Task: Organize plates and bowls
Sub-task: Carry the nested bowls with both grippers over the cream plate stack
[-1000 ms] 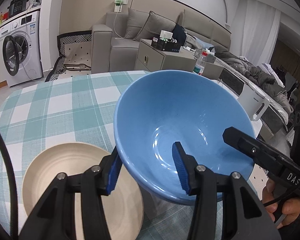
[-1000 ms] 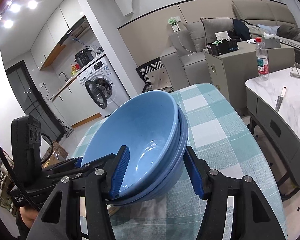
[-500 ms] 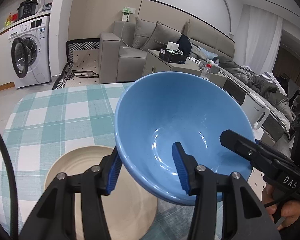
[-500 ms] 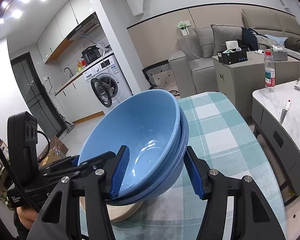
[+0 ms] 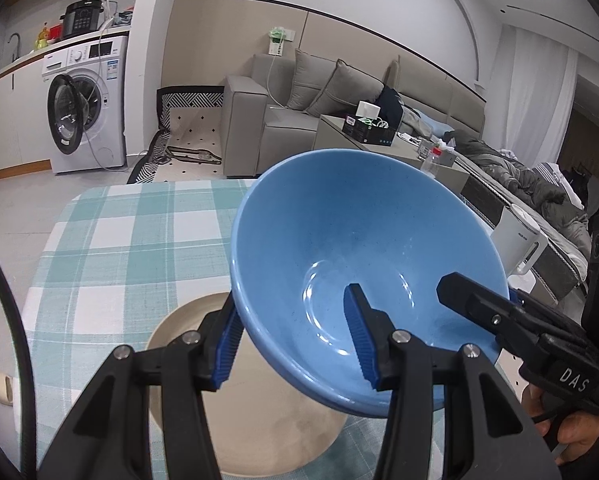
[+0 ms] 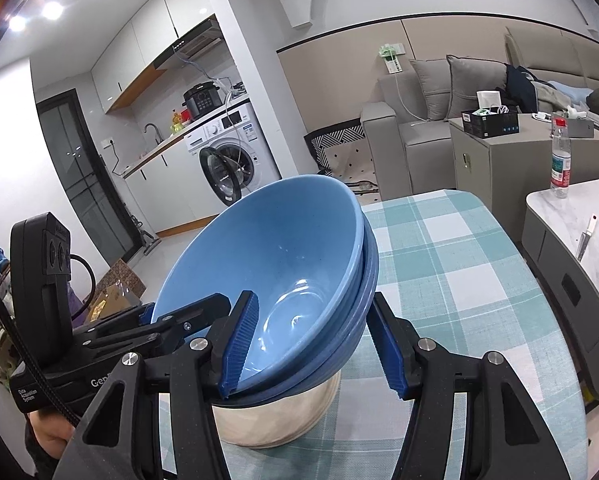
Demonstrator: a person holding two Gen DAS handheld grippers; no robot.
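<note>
A stack of blue bowls hangs tilted in the air above a beige plate on the table. My left gripper is shut on the stack's near wall, one blue pad outside and one inside. In the right wrist view the stacked bowls show several nested rims over the same plate. My right gripper is shut on their other side, with its left pad inside and its right pad outside. Each view also shows the other gripper at the bowls' rim: the right gripper, the left gripper.
The table wears a green and white checked cloth, which runs to a rounded far edge. A white kettle stands to the right. A marble side table holds a water bottle. A washing machine and a grey sofa lie beyond.
Both grippers have risen and drawn back with the bowls held between them. The beige plate now lies more directly beneath the stack, and more of the room shows above the table.
</note>
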